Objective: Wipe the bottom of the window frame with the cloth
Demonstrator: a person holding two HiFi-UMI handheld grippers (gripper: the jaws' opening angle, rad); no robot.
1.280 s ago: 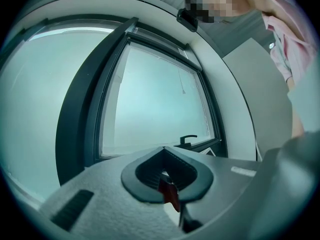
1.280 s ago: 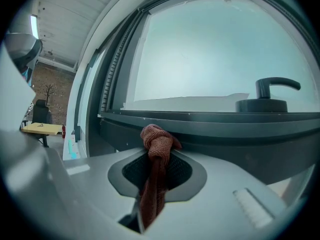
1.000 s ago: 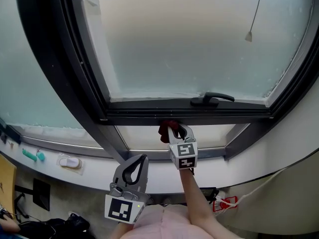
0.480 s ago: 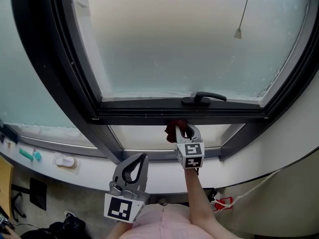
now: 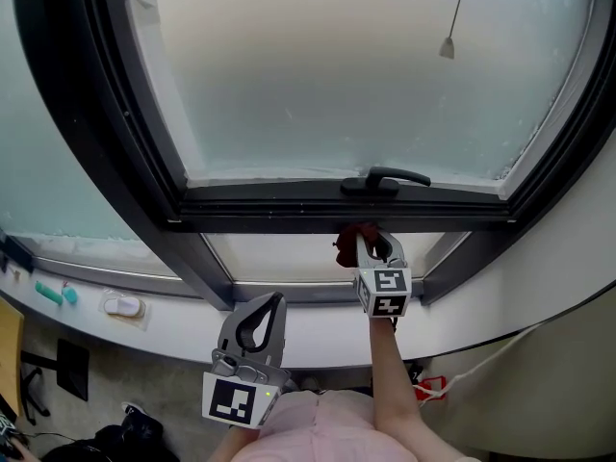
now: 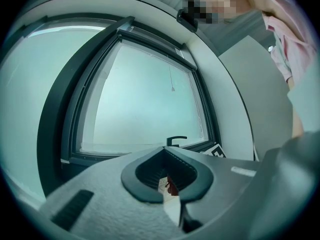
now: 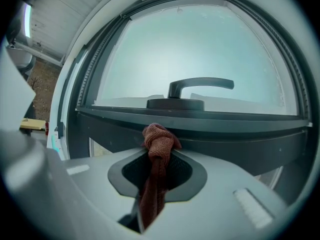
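Cloth (image 7: pixel 159 138) sits clamped in right gripper (image 7: pixel 157 156) at window frame (image 7: pixel 225 134).

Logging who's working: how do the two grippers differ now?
The right gripper grips the red cloth; the left gripper holds nothing. The right gripper is up at the window frame's bottom; the left gripper hangs low, clear of it. Both have their jaws together.

Soft daylight came through the frosted glass (image 5: pixel 337 75), so in my head view the frame (image 5: pixel 327 203) stood backlit as a dark band and shadows were faint. Both gripper views carried a teal cast and bowed hard toward black corners. Their foreground blurred, though the cloth (image 7: pixel 159 143) read fairly sharp to me.
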